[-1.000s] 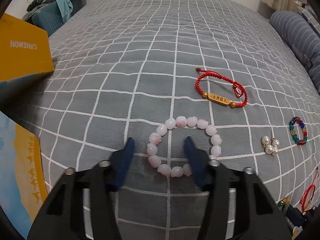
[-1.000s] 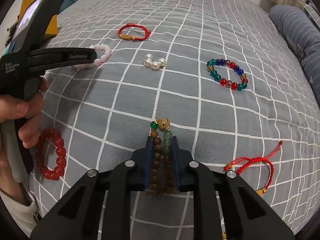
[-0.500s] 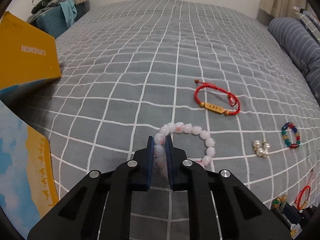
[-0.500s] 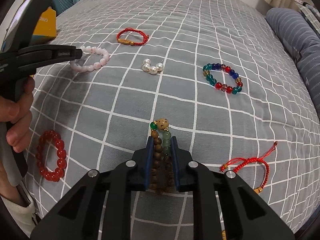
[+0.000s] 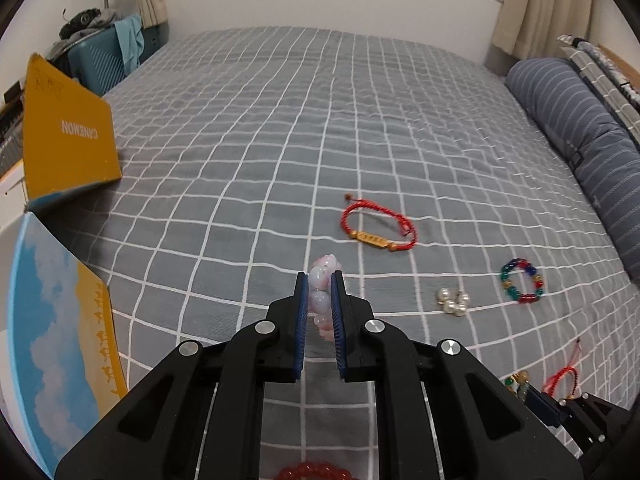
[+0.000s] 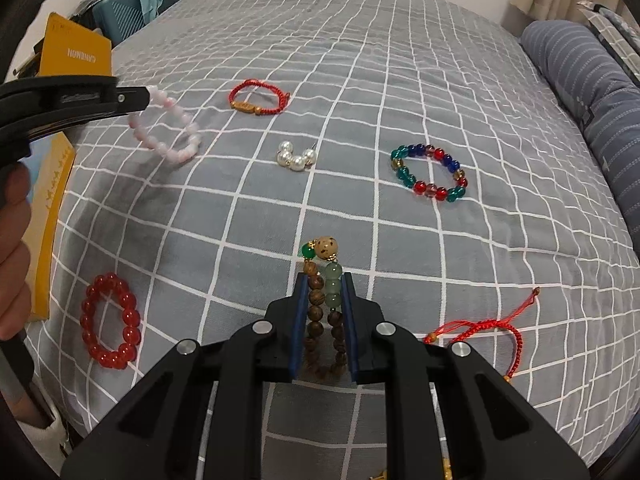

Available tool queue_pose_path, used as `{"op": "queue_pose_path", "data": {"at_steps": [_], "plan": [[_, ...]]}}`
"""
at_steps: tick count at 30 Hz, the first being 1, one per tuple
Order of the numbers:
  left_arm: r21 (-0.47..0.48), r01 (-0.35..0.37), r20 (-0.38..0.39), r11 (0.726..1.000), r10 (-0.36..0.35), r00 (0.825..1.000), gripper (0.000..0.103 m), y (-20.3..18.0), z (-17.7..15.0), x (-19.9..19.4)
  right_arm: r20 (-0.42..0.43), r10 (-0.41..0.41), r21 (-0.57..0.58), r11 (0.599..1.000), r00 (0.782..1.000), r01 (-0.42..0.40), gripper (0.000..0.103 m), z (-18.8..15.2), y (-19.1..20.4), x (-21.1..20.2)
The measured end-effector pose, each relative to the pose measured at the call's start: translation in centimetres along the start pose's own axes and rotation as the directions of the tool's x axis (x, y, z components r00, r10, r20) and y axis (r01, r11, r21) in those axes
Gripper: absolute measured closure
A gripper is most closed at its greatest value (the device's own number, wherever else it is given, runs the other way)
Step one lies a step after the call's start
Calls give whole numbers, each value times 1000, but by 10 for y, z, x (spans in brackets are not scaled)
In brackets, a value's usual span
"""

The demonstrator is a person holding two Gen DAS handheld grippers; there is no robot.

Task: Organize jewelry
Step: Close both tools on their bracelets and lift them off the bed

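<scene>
1. Left wrist view: left gripper (image 5: 320, 300) has its jaws pinched on the pink bead bracelet (image 5: 322, 280), which is raised off the grey checked bedspread (image 5: 248, 152). Beyond the bracelet lies the red cord bracelet with gold bar (image 5: 378, 226); right of that, the pearl cluster (image 5: 453, 301) and multicolour bead bracelet (image 5: 522, 285). The yellow box (image 5: 66, 144) sits well left.

2. Right wrist view: right gripper (image 6: 323, 312) has its jaws clamped on the wooden-and-green bead bracelet (image 6: 325, 300). Left of it lies the red bead bracelet (image 6: 109, 321); right, a red cord bracelet (image 6: 486, 334).

3. Judgement: early stage. Two pieces are in hand, none visibly stored, and five lie loose.
</scene>
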State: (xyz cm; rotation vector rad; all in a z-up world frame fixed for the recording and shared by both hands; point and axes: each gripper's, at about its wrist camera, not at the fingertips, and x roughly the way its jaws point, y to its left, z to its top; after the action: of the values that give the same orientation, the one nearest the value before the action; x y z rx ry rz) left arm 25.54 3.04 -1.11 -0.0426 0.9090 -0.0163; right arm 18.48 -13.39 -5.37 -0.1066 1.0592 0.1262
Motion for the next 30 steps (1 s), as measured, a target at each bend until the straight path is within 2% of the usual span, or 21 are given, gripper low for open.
{"op": "queue_pose_path", "data": {"at_steps": [16, 25, 30], "plan": [[42, 35, 91, 998, -39, 995, 92, -15, -7, -60, 109, -23, 71, 997, 994, 15, 88, -2, -8, -35], [45, 63, 164, 997, -69, 984, 92, -10, -36, -108, 188, -32, 92, 996, 982, 15, 88, -16, -5, -66], [53, 54, 181, 997, -62, 982, 92, -7, -48, -129, 208, -30, 97, 995, 978, 10, 88, -19, -2, -78]]}}
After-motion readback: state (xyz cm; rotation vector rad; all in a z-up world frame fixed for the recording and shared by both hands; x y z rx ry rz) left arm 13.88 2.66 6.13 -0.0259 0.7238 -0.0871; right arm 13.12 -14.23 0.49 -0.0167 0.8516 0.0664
